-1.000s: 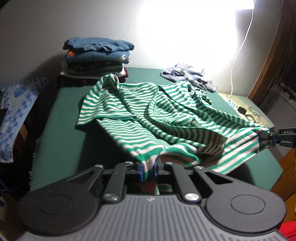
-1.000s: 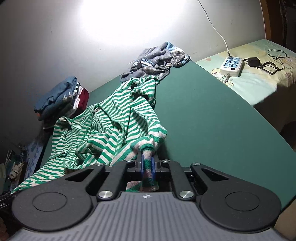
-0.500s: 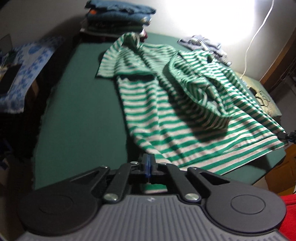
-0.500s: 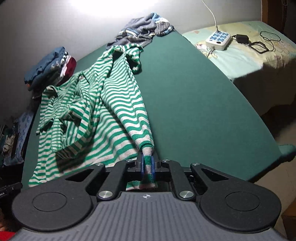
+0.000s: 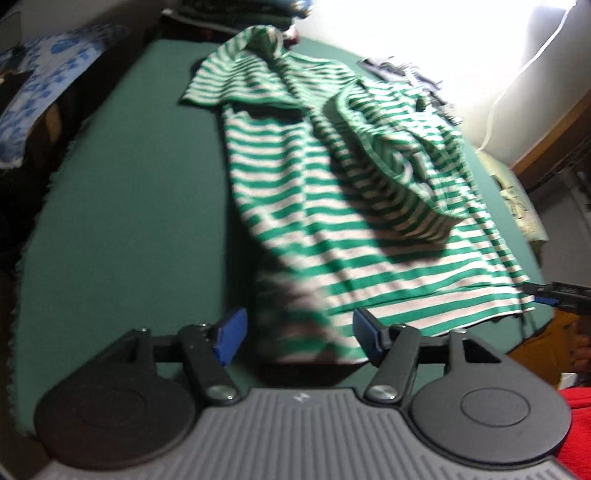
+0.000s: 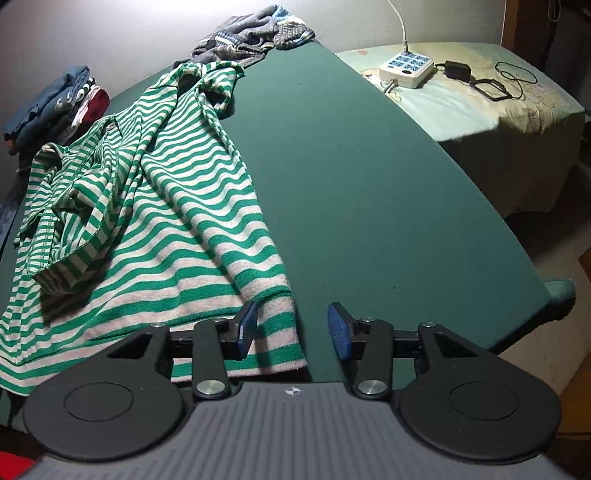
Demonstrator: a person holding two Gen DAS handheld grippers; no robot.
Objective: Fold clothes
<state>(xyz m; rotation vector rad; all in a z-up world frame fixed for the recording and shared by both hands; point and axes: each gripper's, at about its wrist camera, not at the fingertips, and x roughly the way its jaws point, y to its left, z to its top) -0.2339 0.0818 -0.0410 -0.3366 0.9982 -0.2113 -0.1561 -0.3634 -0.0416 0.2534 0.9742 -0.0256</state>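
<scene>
A green-and-white striped shirt lies spread on the green table, its upper part still bunched into folds. My left gripper hangs over the shirt's near hem corner with its jaws opening; the blurred cloth lies between the blue pads untouched. In the right wrist view the same shirt reaches the near edge. My right gripper is opening too, the other hem corner lying loose beside its left pad. The right gripper's tip shows at the left view's right edge.
A stack of folded clothes sits at the table's far corner, and a crumpled grey garment lies at the back. Beside the table a bed holds a white power strip and black cables. A blue-patterned cloth hangs at left.
Both grippers lowered the shirt's hem to the table, spreading it flat, then went from shut on the hem corners to open, letting the cloth drop.
</scene>
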